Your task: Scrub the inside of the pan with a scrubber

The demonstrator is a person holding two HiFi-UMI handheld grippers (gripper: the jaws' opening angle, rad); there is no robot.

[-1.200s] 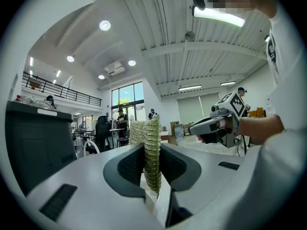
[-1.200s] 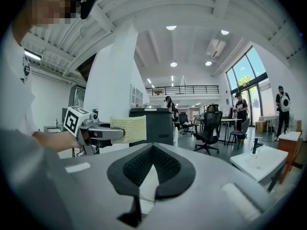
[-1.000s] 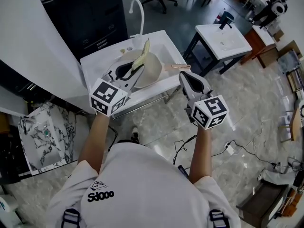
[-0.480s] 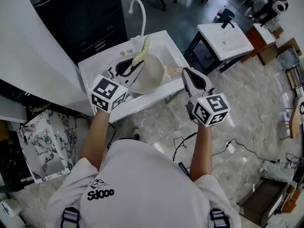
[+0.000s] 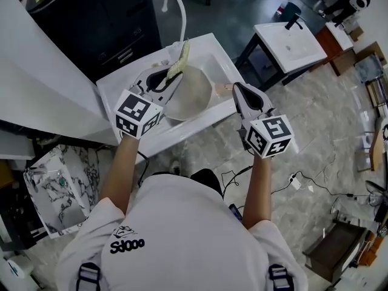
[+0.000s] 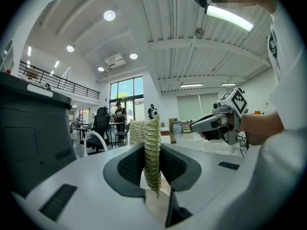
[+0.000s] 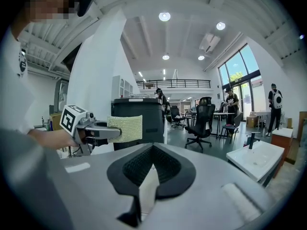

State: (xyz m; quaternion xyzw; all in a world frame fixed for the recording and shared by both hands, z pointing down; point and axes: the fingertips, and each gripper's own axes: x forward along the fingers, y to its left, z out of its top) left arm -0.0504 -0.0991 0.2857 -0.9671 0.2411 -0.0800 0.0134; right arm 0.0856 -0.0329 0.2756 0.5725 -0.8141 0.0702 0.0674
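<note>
Our left hand-held gripper (image 5: 163, 82) is clamped on the knitted yellow-green scrubber pad (image 5: 179, 60), upright over the far rim of the pale round pan (image 5: 194, 94) lying in the white sink basin (image 5: 213, 52). Our right hand-held gripper (image 5: 240, 91), jaws together on nothing, hovers by the pan's handle (image 5: 223, 88). We reckon the pad should tip flat onto the pan's floor; the curved white tap (image 5: 176, 2) crowds the far side, while the near side looks open.

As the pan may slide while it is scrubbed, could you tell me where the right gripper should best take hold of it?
Probably the handle, from the right: it juts out of the pan toward the right gripper, a slim bar the jaws can close across. The left gripper holds the scrubber over the pan, so that side is taken. The shut jaws must open first.
</note>
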